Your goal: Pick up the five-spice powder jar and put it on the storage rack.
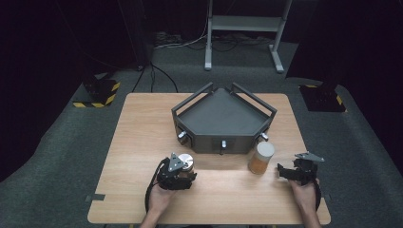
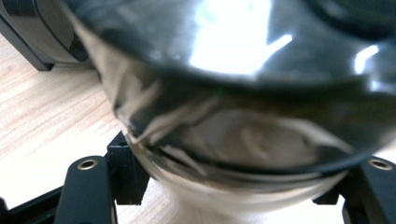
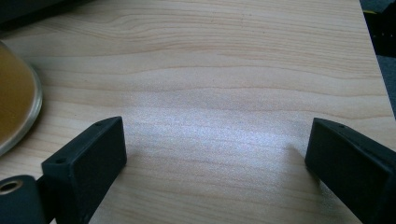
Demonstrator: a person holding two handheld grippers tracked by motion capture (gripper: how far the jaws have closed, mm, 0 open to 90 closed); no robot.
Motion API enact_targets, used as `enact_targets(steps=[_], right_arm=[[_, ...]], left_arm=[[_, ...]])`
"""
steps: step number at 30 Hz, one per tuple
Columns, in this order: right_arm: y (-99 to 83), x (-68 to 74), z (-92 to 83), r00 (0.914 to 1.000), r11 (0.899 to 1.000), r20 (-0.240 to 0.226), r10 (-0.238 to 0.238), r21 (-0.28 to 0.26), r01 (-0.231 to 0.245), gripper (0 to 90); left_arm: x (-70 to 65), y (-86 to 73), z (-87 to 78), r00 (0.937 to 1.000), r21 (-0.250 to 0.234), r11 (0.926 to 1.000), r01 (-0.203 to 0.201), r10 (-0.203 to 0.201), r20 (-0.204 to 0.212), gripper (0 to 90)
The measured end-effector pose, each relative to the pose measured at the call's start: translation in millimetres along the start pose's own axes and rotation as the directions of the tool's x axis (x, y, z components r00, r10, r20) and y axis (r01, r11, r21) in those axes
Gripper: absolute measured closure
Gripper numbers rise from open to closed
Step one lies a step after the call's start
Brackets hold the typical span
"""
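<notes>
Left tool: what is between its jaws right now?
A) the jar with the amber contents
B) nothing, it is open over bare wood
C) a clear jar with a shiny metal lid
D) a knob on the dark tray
C: in the left gripper view the left tool has its jaws closed on either side of the metal-lidded jar, while the amber jar stands apart by the open right tool.
</notes>
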State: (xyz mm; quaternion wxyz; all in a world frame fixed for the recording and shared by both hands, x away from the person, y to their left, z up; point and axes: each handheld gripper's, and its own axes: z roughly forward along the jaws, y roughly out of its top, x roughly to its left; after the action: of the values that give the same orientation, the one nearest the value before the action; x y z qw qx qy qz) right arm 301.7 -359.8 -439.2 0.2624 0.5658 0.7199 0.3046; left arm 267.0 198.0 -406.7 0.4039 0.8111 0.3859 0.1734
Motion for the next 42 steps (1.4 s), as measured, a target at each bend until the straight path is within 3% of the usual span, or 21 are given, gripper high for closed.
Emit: enact_targets(steps=[23,26,35,36,42], right_arm=[[0.0,0.0,0.0,1.0000,1.000,0.000,0.000,0.000,0.000,5.3],[0.0,0.0,0.0,1.0000,1.000,0.000,0.000,0.000,0.000,5.3],[-0.1,0.0,0.0,1.0000,1.000,0.000,0.000,0.000,0.000,5.3],[-0.1,0.0,0.0,1.0000,1.000,0.000,0.000,0.000,0.000,5.3],[-0.1,0.0,0.0,1.0000,1.000,0.000,0.000,0.000,0.000,5.3]], left_arm=[[18.9,50.4,-14.1,0.9980,-0.030,0.9990,-0.033,0.034,0.053,31.2],[18.2,54.8,-15.1,0.9979,-0.041,0.9989,-0.020,0.023,0.060,31.1],[22.0,89.7,-22.0,0.9952,-0.048,0.9965,-0.068,0.071,0.067,31.1],[22.4,93.0,-22.0,0.9954,-0.054,0.9970,-0.055,0.059,0.075,31.1],[28.5,114.8,-22.4,0.9940,-0.056,0.9960,-0.069,0.073,0.081,31.1]])
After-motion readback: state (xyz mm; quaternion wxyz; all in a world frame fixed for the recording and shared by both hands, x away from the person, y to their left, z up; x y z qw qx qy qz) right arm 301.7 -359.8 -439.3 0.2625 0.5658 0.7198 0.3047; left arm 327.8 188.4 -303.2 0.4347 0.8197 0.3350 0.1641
